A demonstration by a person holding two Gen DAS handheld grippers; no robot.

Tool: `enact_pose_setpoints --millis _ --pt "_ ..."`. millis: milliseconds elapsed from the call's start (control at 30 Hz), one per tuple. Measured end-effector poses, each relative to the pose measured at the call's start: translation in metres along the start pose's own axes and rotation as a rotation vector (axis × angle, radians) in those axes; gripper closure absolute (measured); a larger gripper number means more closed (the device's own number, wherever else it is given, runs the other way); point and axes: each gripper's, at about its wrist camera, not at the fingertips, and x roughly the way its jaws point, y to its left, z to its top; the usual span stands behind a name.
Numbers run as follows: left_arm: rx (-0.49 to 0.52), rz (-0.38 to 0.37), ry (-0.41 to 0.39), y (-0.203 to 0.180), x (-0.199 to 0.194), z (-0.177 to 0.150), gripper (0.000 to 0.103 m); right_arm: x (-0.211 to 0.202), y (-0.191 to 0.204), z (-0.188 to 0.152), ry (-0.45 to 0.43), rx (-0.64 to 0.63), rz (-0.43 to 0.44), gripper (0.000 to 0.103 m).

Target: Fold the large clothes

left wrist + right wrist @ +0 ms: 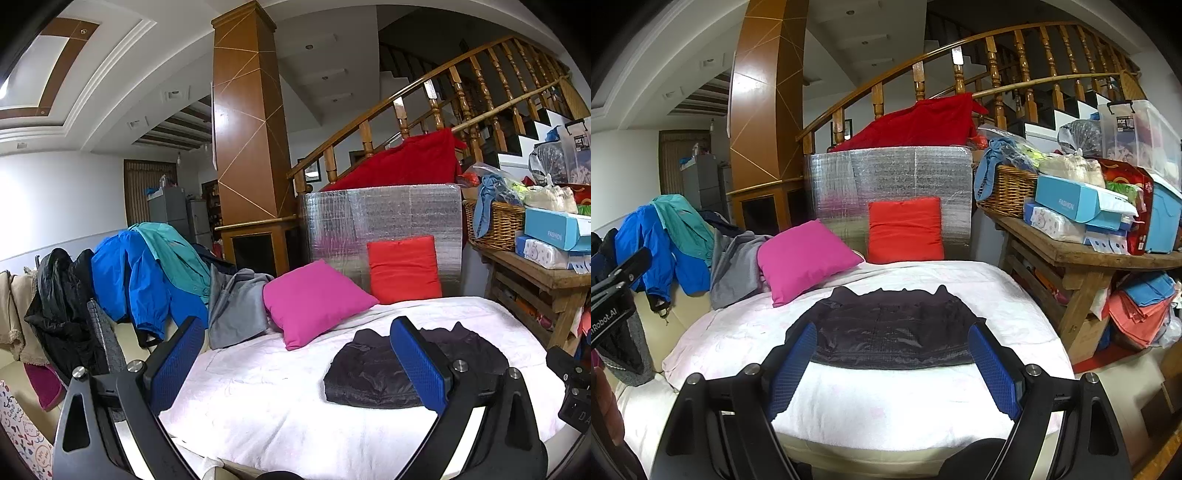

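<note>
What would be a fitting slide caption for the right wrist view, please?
Open right tool poised before a folded dark jacket on the white-covered bed.

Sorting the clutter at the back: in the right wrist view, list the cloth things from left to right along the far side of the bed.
Blue jacket → grey garment → pink square cushion → orange-red square cushion.

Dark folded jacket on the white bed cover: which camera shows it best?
The right wrist view: the dark folded jacket lies centred and almost wholly visible. In the left wrist view it sits off to the right, partly hidden behind a blue finger.
</note>
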Motion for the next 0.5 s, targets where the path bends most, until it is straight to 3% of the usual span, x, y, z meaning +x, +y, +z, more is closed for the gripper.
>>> enact_pose_setpoints --millis 367,500 --pt "0.009 0.023 0.021 -0.01 0.014 0.005 0.003 0.028 -0.002 0.001 0.043 0.011 0.022 0.016" --pt "-0.009 -0.066 0.036 -0.019 0.031 0.003 0.003 0.047 -0.007 0.002 0.067 0.01 0.009 0.016"
